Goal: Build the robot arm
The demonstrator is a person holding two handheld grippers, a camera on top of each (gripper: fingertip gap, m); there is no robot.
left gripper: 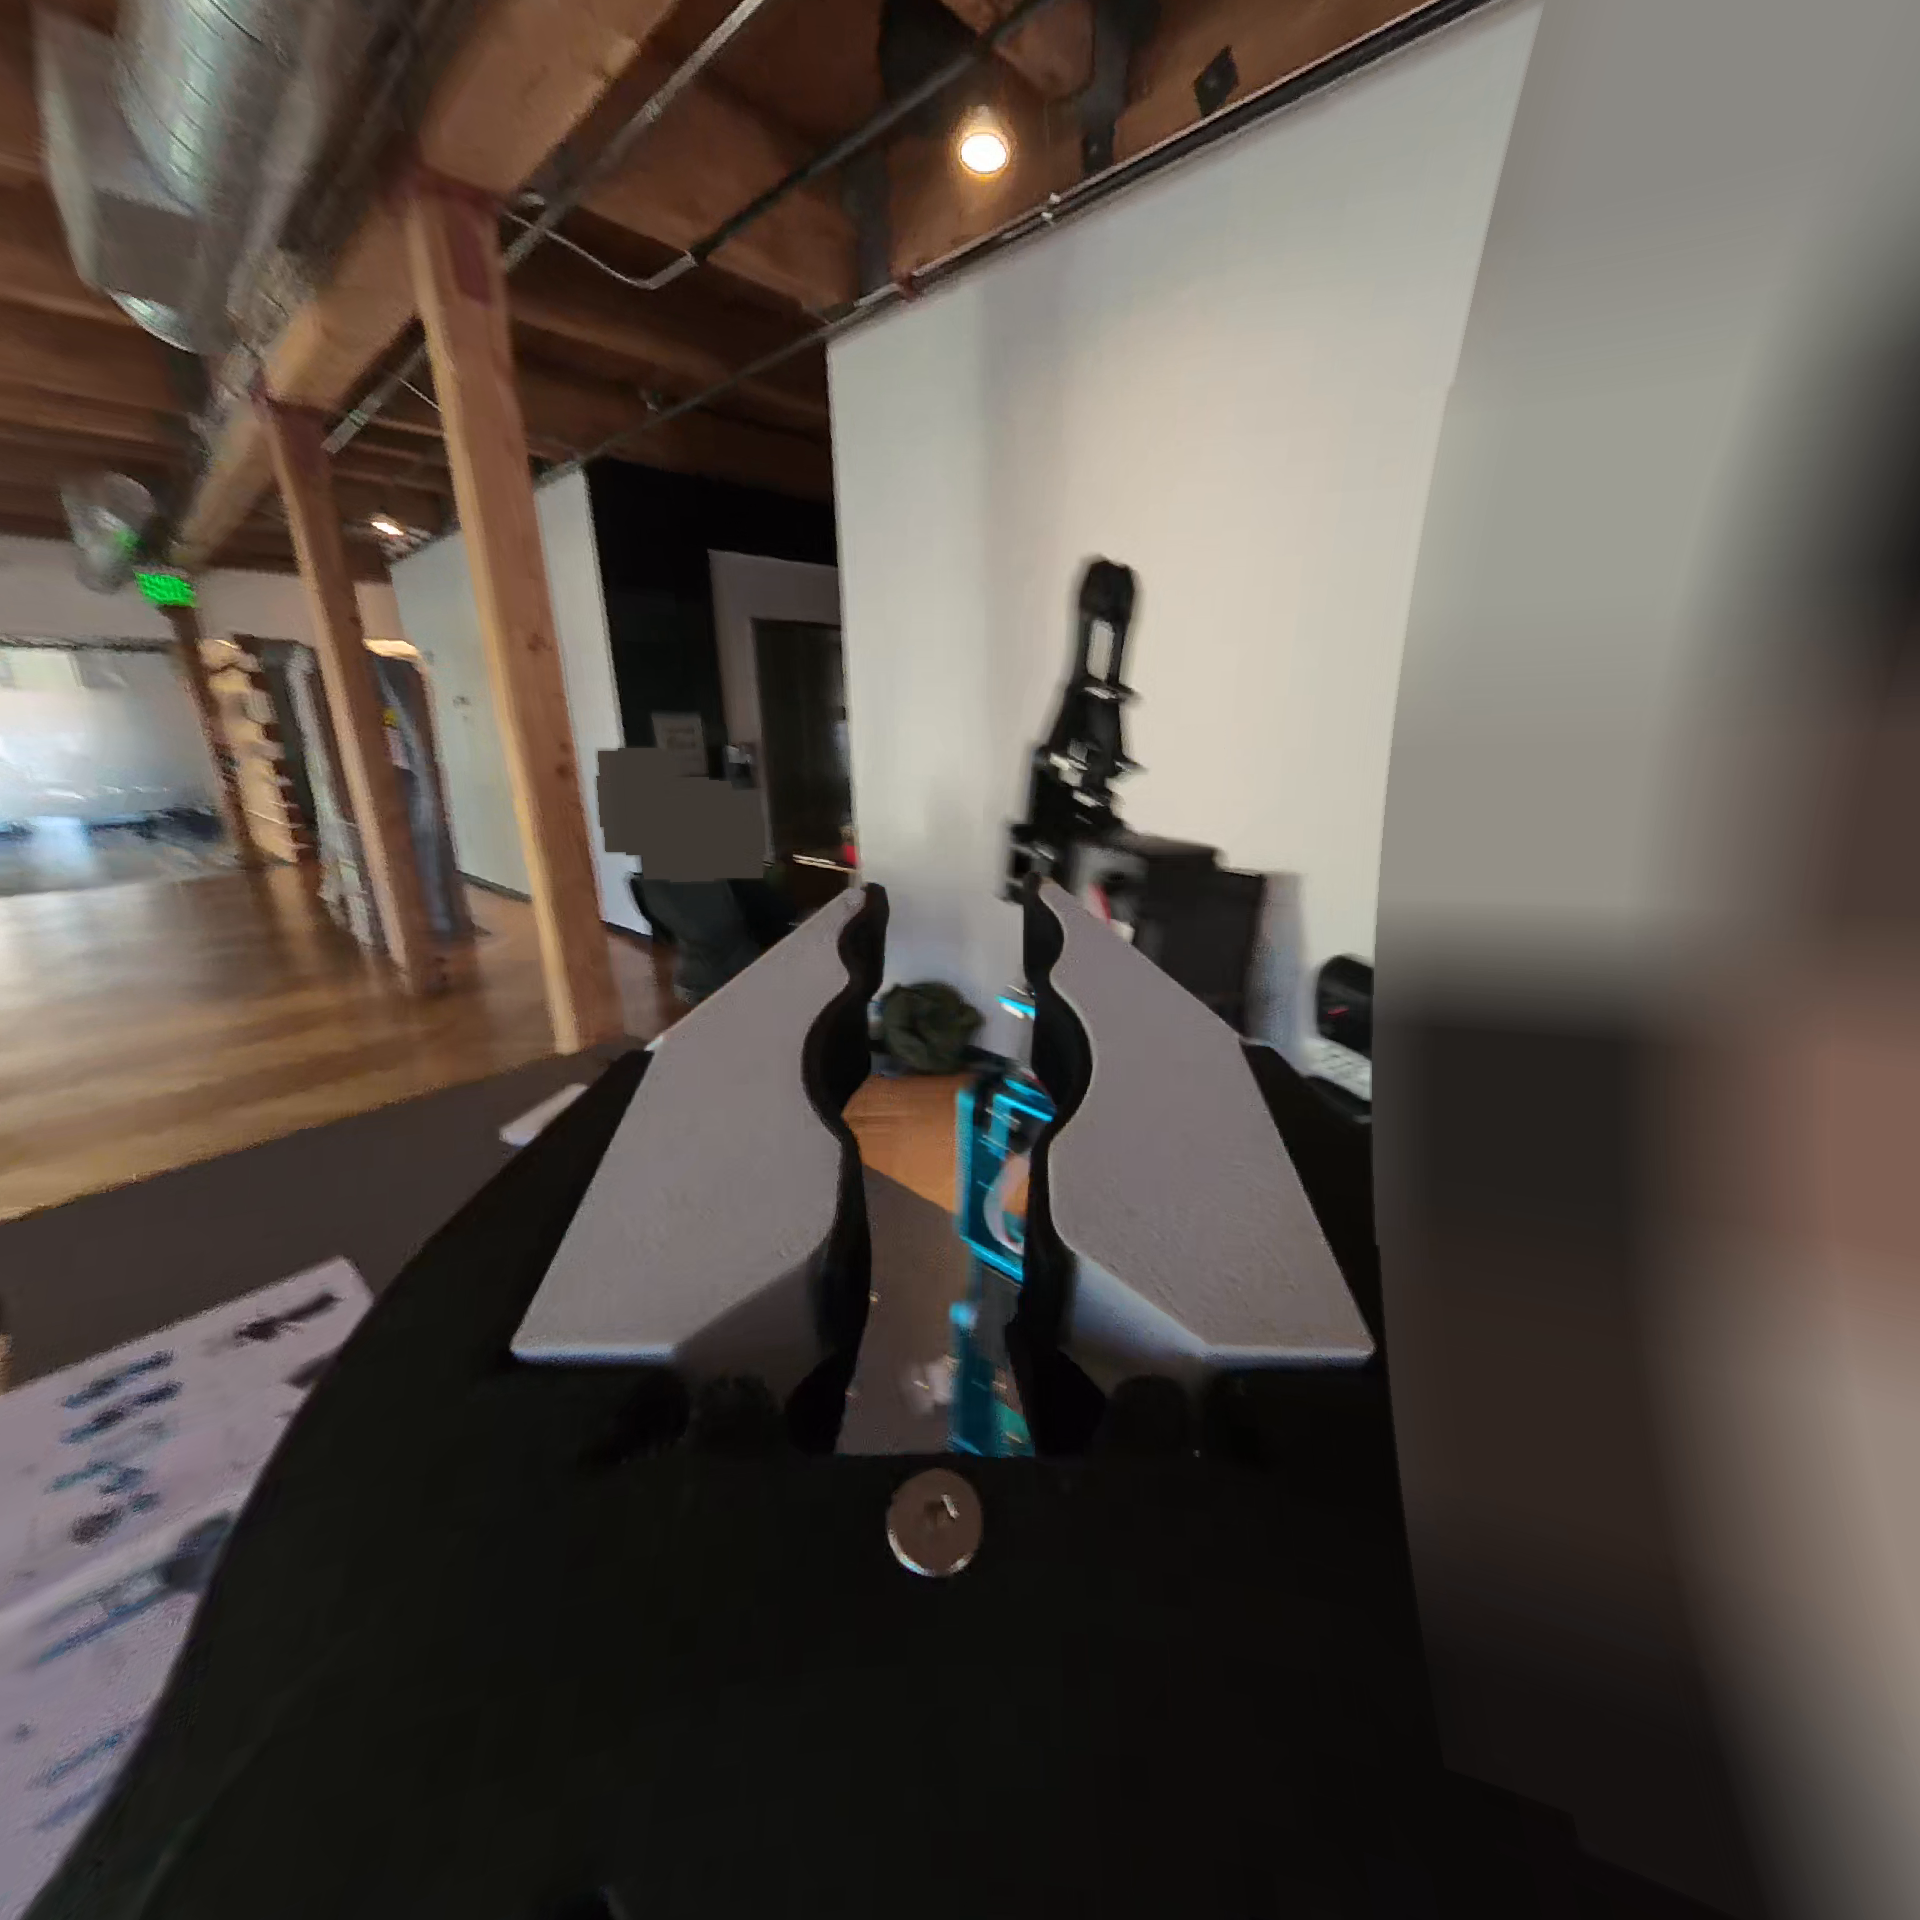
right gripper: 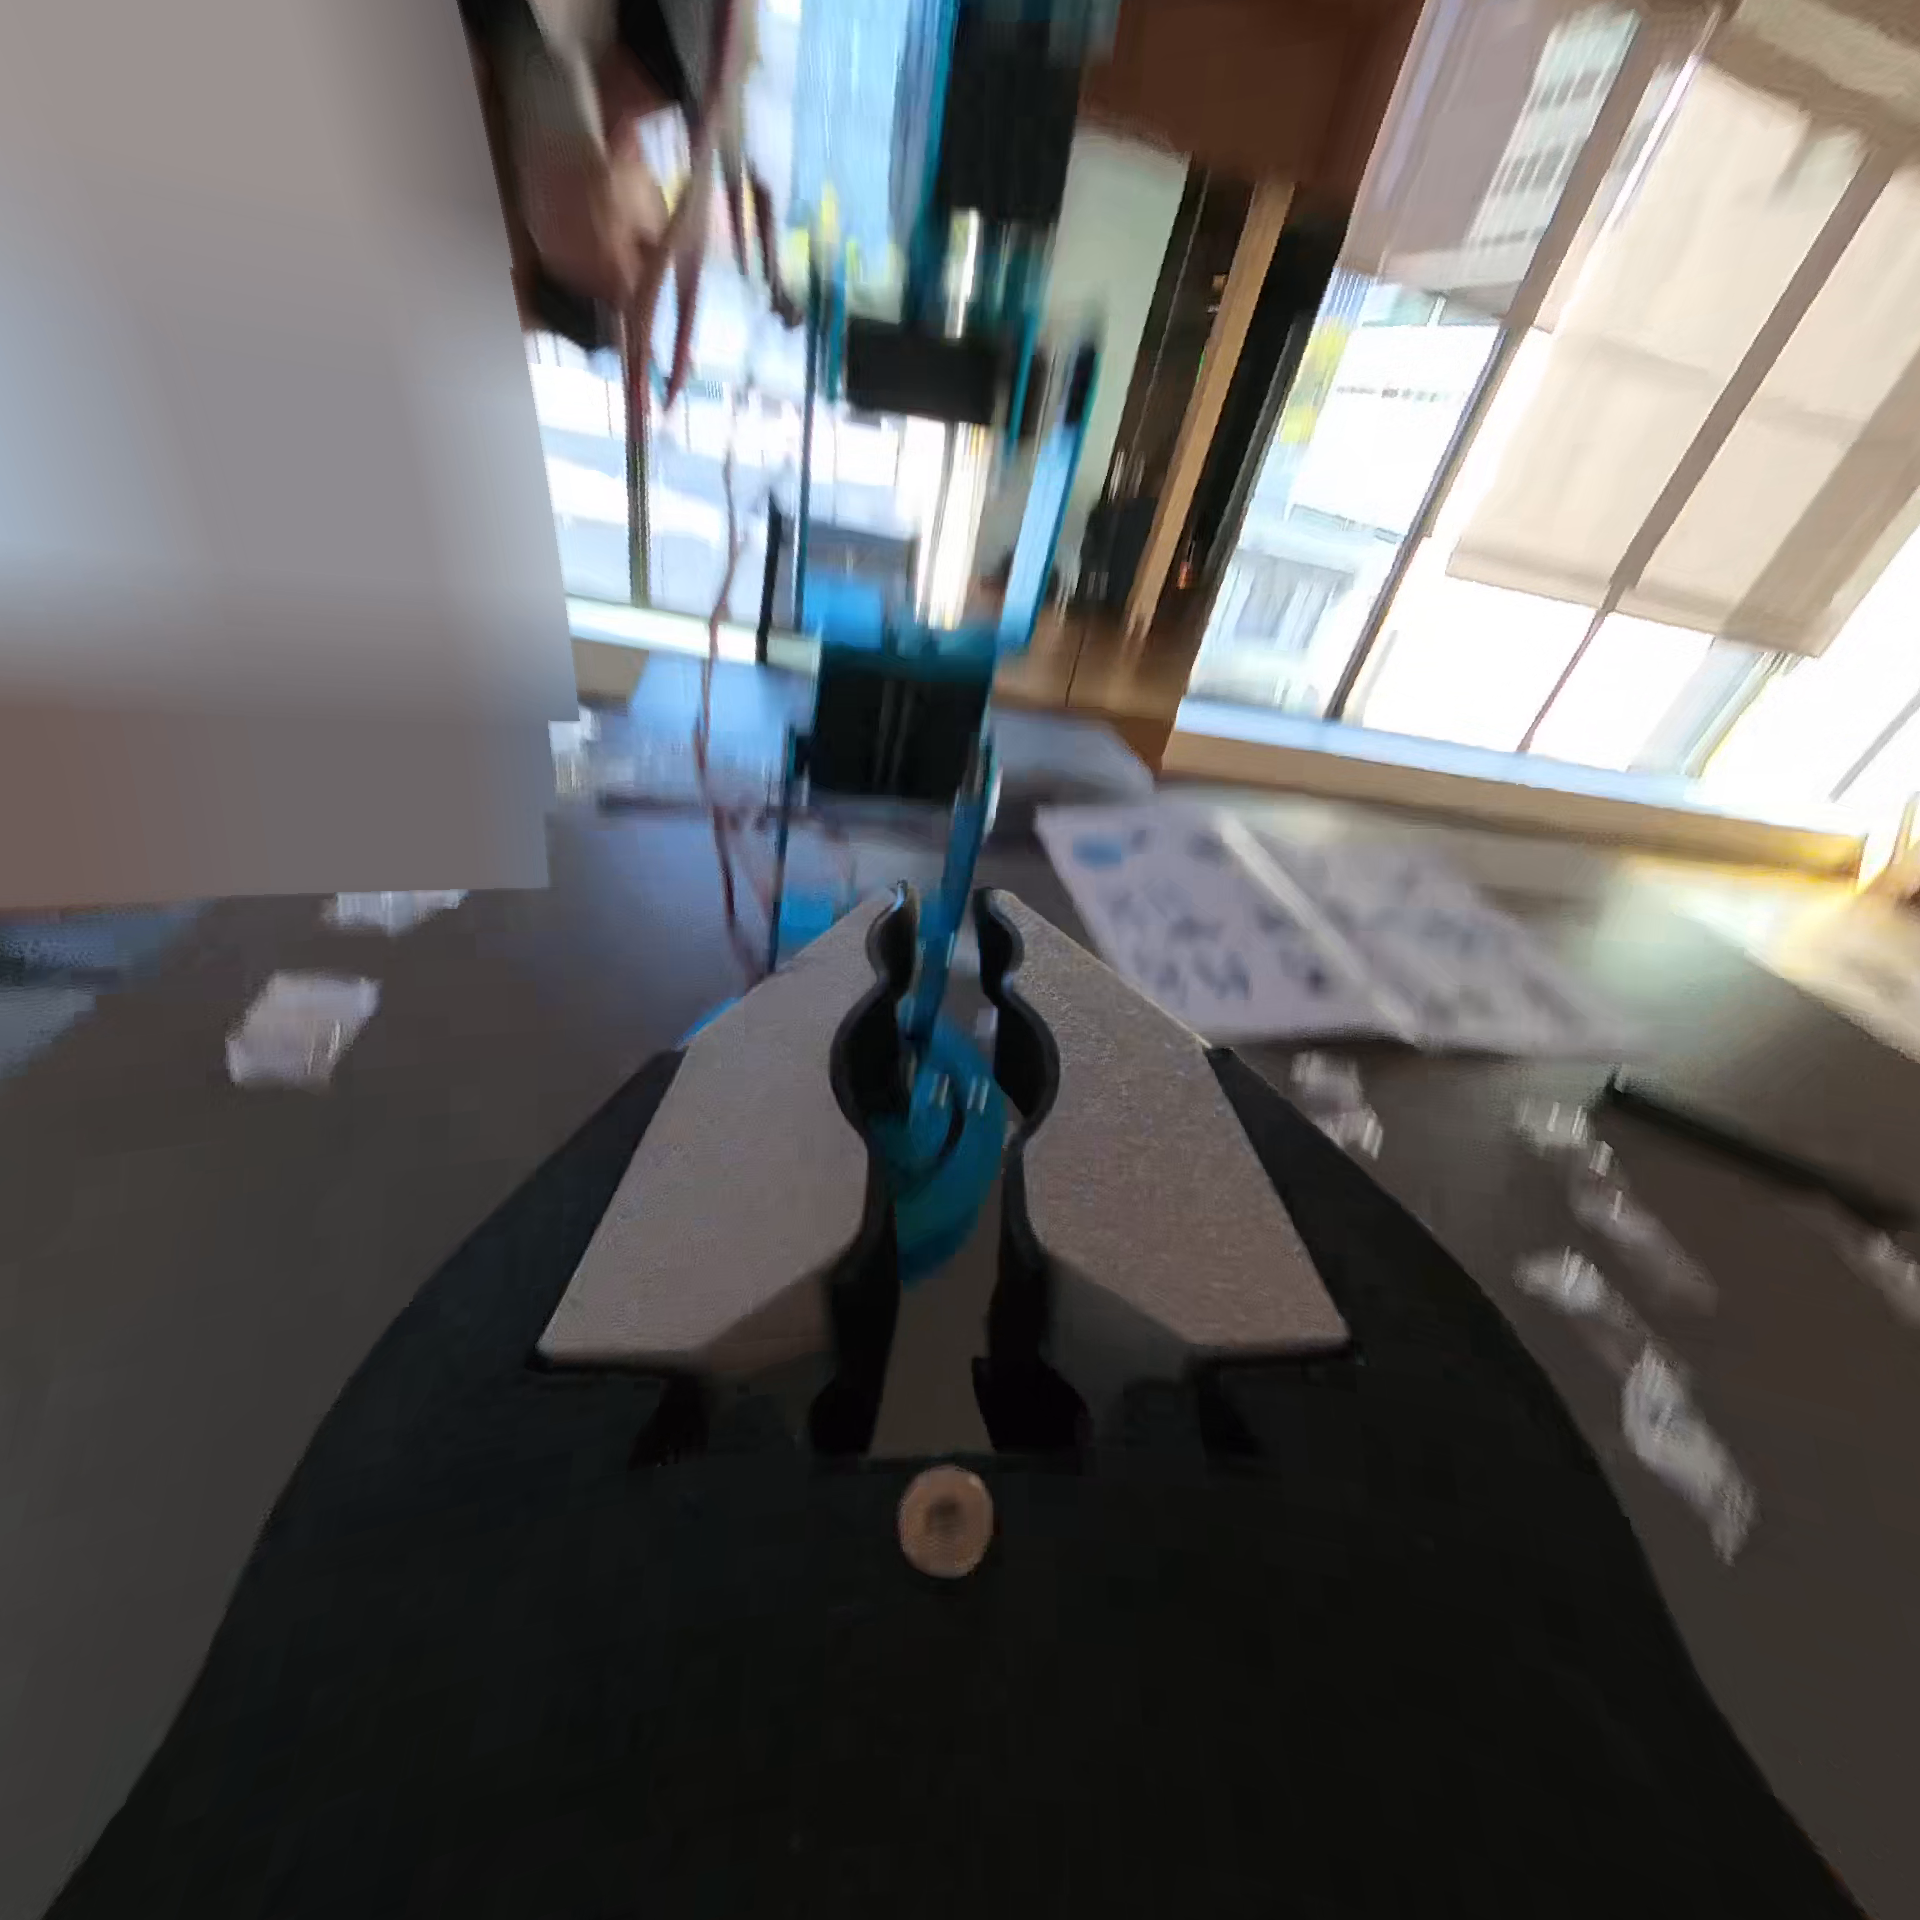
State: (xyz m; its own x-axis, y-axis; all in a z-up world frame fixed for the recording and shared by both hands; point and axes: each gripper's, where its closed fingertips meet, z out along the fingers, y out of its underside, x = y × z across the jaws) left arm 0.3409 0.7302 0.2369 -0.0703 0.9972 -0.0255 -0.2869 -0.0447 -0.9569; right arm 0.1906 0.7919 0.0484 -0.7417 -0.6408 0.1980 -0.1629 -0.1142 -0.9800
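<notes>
A blue metal frame (right gripper: 914,343) with black motor blocks and thin wires stands on the dark table (right gripper: 416,1195), blurred by motion. My right gripper (right gripper: 945,914) is shut on a thin blue strip of that frame (right gripper: 940,987), just above its round blue base (right gripper: 951,1174). In the left wrist view my left gripper (left gripper: 954,904) is open, raised and pointing across the room. A blue piece of the frame (left gripper: 995,1195) sits in the gap, against the right finger's black pad (left gripper: 1049,1060). The left pad (left gripper: 847,1039) does not touch it.
A printed white sheet (right gripper: 1299,935) lies on the table to the right, and another (left gripper: 114,1455) shows at lower left. Several small clear bags (right gripper: 301,1029) are scattered around. A wooden post (left gripper: 488,623), a white wall (left gripper: 1195,520), black equipment (left gripper: 1091,758) and large windows (right gripper: 1455,499) surround the table.
</notes>
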